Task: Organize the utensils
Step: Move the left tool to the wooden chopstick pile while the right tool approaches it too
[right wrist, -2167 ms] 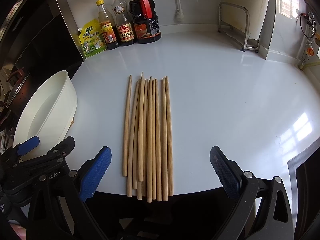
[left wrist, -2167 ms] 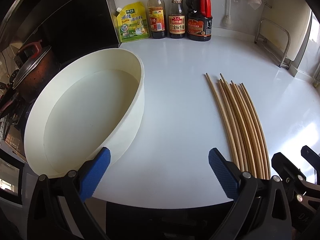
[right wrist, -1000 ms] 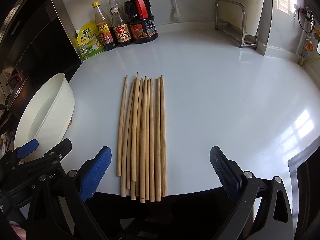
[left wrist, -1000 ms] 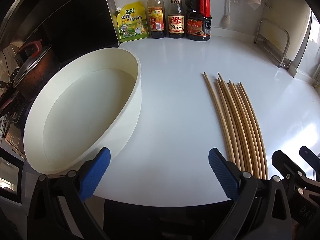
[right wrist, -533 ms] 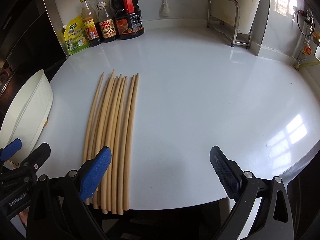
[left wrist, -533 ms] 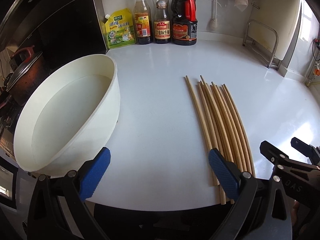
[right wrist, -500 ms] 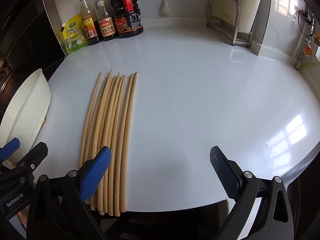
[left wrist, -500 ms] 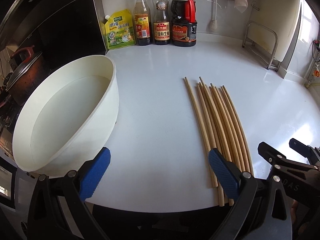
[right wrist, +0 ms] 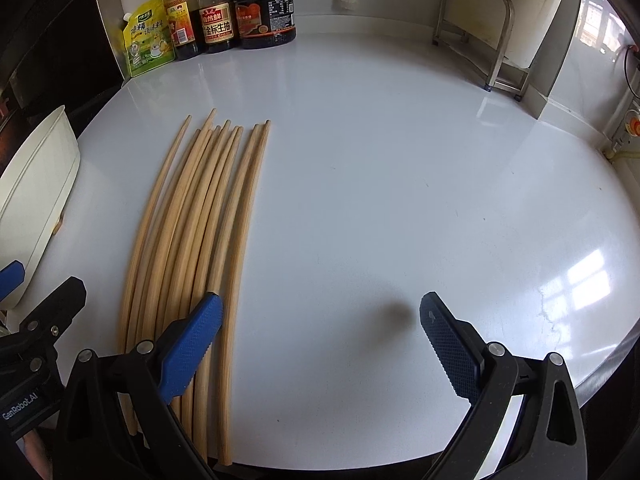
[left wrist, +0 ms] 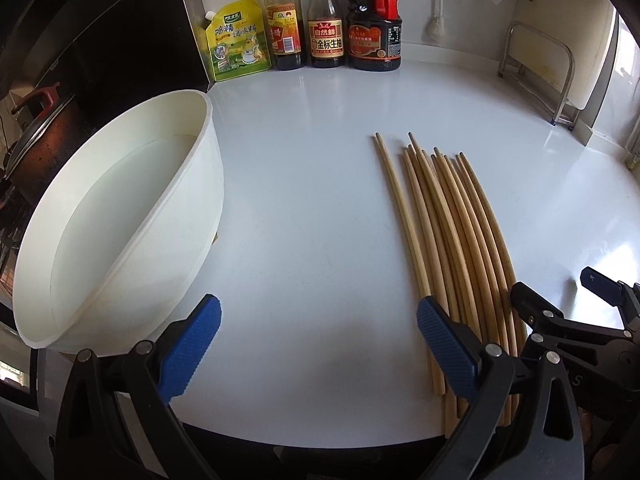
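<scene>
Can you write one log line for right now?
left gripper: open | right gripper: open | long wooden chopsticks: on counter | round white basin: empty

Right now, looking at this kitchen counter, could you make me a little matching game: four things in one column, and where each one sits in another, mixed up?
Things:
1. chopsticks
2. white basin
3. sauce bottles
4. metal rack

Places:
A. far right of the counter, by the wall
B. left edge of the counter
C. lined up at the back wall, beside a yellow-green pouch
D. lying side by side in the middle of the counter, between the two open grippers

Pairs: 1-D, 2-B, 3-C, 4-A
</scene>
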A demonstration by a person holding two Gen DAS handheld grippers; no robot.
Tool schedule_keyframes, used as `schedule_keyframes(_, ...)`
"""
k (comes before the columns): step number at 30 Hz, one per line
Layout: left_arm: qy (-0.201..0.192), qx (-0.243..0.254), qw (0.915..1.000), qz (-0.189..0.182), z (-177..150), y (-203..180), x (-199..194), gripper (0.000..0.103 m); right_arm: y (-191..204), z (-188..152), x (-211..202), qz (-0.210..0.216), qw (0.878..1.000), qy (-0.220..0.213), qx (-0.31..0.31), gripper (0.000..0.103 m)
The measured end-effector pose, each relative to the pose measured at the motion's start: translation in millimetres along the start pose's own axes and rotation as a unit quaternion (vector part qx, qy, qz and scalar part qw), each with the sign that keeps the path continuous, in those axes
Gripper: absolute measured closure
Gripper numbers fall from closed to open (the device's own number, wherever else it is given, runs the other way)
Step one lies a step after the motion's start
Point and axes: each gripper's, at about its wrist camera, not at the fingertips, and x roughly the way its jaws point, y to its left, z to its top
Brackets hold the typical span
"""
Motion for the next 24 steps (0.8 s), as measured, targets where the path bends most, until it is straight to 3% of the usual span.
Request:
schedule_keyframes(17, 0.035, -0.035, 0.9986, -0.017, 16.4, -5.3, 28.0, 0.006, -18.5, 1.6, 4.9, -0.003, 1.0, -0.014, -0.015, 0.009)
schedule_keyframes(24, 0.021, -0.022, 0.9995, -0.008, 23.4, -14.9, 29.5, 0.006, -20.1, -0.2, 5.9, 0.006, 1.0, -0.02, -0.012, 0.009)
